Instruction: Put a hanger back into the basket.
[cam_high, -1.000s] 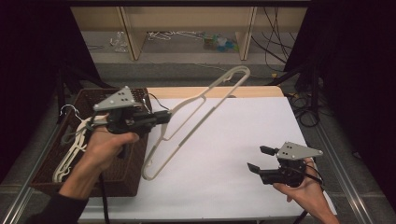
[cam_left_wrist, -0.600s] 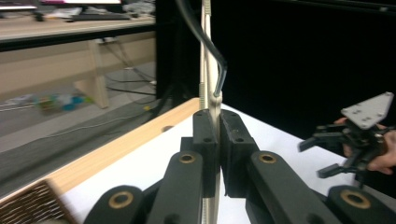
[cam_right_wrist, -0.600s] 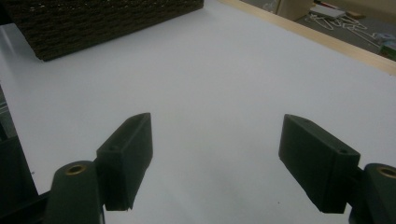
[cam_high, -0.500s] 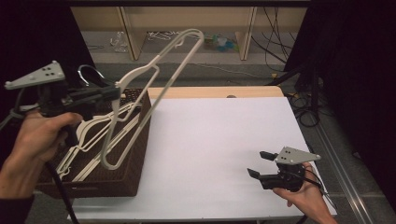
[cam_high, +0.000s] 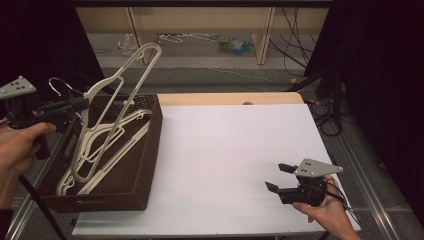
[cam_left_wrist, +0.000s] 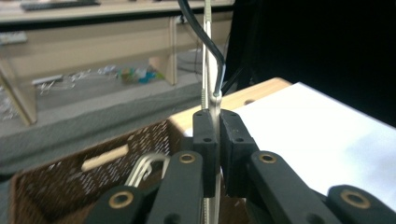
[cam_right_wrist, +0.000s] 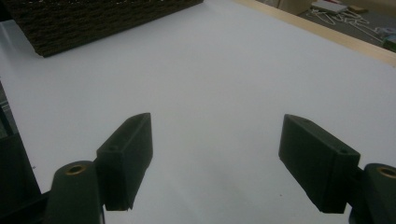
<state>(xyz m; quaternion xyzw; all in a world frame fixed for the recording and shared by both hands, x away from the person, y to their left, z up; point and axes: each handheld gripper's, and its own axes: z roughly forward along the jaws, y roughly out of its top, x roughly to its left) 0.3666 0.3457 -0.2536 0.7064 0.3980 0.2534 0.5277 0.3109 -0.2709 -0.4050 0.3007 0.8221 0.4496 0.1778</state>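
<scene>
Hanger (cam_high: 117, 85), one white, hangs tilted over the brown basket (cam_high: 145, 165) at far left, pinched by its metal hook in the left tongs (cam_high: 82, 104). Inside the basket lie several more, count unclear. Right tongs (cam_high: 278, 177) gape wide and empty above the near right of the white bench (cam_high: 225, 145).

Setting was a lab-style recording bay: white-covered table (cam_high: 235, 150) on a metal frame, black curtains (cam_high: 380, 55) at both sides, loose cables (cam_high: 295, 45) on the grey floor, plain wooden shelving (cam_high: 200, 20) behind.
</scene>
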